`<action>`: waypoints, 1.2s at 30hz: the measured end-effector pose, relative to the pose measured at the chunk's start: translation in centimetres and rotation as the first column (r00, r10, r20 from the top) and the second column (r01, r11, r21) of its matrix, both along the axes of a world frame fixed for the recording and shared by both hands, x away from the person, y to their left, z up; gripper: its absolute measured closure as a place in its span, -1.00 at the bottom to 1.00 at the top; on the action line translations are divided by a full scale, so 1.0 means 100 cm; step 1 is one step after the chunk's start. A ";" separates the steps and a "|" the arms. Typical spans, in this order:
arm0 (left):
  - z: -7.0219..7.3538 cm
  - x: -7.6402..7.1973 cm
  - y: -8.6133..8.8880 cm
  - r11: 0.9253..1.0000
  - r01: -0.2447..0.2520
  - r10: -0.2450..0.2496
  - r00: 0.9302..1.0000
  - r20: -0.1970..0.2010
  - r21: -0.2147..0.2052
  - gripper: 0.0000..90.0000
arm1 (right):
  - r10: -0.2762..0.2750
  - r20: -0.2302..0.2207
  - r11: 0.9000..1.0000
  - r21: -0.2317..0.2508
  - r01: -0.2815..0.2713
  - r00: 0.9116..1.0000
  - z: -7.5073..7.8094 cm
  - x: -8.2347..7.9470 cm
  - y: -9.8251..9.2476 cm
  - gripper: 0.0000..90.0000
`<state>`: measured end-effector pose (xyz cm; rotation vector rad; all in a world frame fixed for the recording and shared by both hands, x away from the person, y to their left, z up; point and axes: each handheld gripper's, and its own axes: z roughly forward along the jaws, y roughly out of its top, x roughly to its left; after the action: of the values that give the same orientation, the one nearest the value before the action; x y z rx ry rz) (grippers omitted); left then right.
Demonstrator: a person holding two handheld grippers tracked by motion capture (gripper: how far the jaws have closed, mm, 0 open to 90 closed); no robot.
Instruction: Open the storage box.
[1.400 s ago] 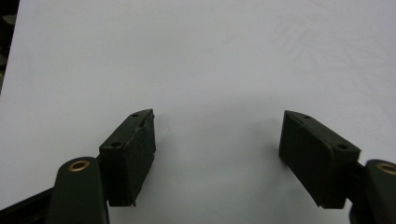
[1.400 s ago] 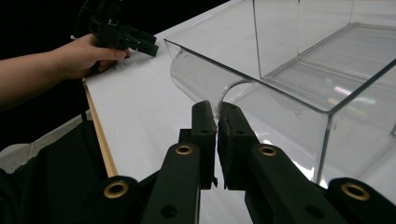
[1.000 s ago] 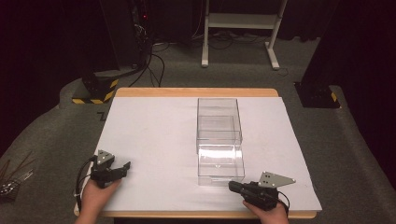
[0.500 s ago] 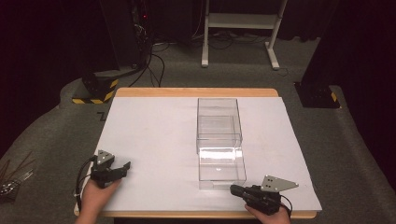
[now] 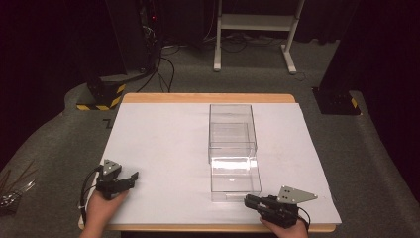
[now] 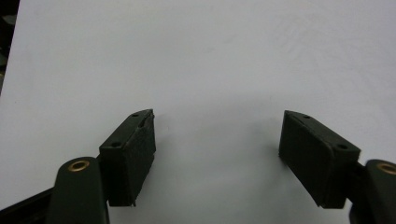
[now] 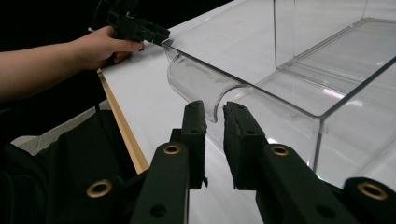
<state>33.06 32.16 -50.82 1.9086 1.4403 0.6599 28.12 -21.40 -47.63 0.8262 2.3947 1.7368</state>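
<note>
No brand or label can be read anywhere; a dark mark on the floor by the table's far left corner may be a letter, but it is too small to tell. A clear plastic box [image 5: 233,148] with an open top stands lengthwise on the white sheet [image 5: 163,144] that covers the table [image 5: 208,98], a little right of the middle, running from near the far edge toward the near edge, with an inner clear partition showing in its far half. The right hand-held gripper [image 5: 247,201] lies low at the near edge, just beside the box's near right corner; in the right gripper view its jaws stand close together with only a narrow gap, their tips at the curved cut-out in the box's near wall [image 7: 201,86], and whether they touch the plastic cannot be told. The left hand-held gripper [image 5: 132,177] rests near the table's near left corner, well apart from the box, held by a hand [image 5: 104,206]; in the left gripper view its jaws are spread wide with nothing but bare white sheet between them. The table has a light wooden rim showing around the sheet. It stands on grey carpet in a dark room, with a black-and-yellow striped base [image 5: 101,96] and cables beyond the far left corner and a white frame [image 5: 255,22] behind the far edge.
</note>
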 end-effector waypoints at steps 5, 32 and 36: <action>0.000 0.000 0.000 1.000 0.000 0.000 1.000 0.000 0.000 -0.39 | -0.009 0.006 1.000 0.009 0.009 1.000 0.002 0.000 -0.003 0.69; 0.000 0.000 0.000 1.000 0.001 -0.001 1.000 0.000 0.000 -0.39 | -0.140 0.120 0.990 0.034 0.137 0.983 0.033 0.018 -0.012 0.68; 0.000 0.000 0.000 1.000 0.000 0.000 1.000 0.000 0.000 -0.39 | -0.187 0.122 0.982 0.020 0.186 0.975 0.032 0.027 -0.014 0.63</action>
<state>33.07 32.18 -50.82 1.9087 1.4402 0.6590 30.79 -22.77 -44.44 0.8857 2.1570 1.6754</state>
